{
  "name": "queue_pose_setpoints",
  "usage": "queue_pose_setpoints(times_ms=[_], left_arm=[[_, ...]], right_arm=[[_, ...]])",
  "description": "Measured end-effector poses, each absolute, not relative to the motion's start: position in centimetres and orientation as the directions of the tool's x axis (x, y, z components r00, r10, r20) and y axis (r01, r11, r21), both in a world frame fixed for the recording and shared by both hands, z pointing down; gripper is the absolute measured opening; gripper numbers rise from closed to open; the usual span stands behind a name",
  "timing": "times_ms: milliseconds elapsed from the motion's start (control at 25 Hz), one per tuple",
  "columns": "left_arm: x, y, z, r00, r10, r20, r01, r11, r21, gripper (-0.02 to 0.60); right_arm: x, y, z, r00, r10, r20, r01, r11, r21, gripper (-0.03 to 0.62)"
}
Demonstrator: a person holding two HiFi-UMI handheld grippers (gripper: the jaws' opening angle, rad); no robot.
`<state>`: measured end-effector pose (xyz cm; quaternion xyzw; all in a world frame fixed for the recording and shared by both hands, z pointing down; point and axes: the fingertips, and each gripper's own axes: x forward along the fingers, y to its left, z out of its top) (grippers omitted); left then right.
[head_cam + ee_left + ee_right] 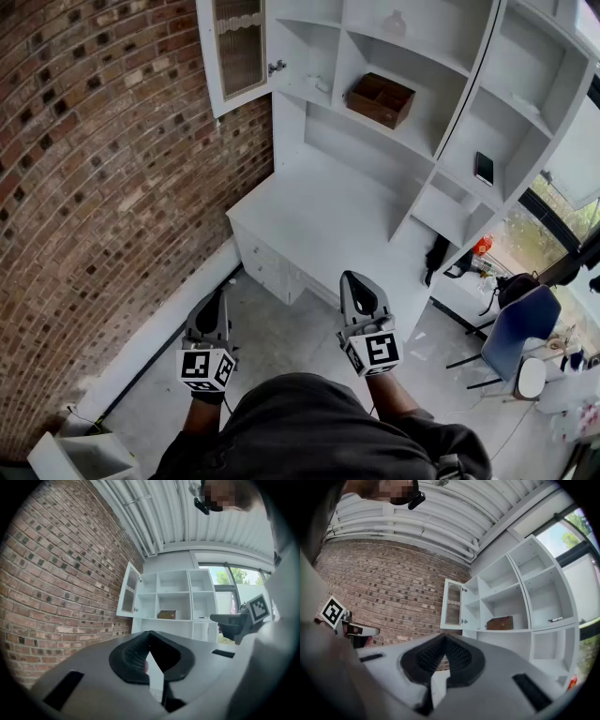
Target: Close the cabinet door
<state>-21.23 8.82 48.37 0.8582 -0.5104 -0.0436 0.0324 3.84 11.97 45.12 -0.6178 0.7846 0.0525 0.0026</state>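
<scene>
Hanging open, cabinet door (239,47) sits well beyond seemingly closed left hand-held gripper (220,298).

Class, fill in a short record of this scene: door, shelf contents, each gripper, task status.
Cabinet door: swung open, at the unit's left end beside the brick wall
Shelf contents: wooden box on an open shelf
Left gripper: jaws shut, empty, short of the door
Right gripper: jaws shut, empty, short of the door
Task status: door not yet closed
</scene>
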Motion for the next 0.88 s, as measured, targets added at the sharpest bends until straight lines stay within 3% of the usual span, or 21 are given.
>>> queue_pose_setpoints(times_ms=[560,800,880], left_arm=[[-20.78,9.25,47.98,0.465,-0.883,-0.066,-0.879,-0.469,0.084,0.005],[-21.38,9.02,47.79,0.422,-0.904,-0.073,-0.900,-0.427,0.086,0.264],[-21.68,9.03,47.78,0.410,-0.909,-0.078,-0.905,-0.416,0.088,0.315]], right_arm=[[4.25,12.05,45.07,-0.252,-0.964,-0.079,-0.966,0.246,0.080,-0.005],[4.37,11.96,45.38,-0.269,-0.959,-0.089,-0.963,0.266,0.045,-0.003],[4.27,12.10,45.34,-0.279,-0.955,-0.095,-0.960,0.279,0.022,-0.003]])
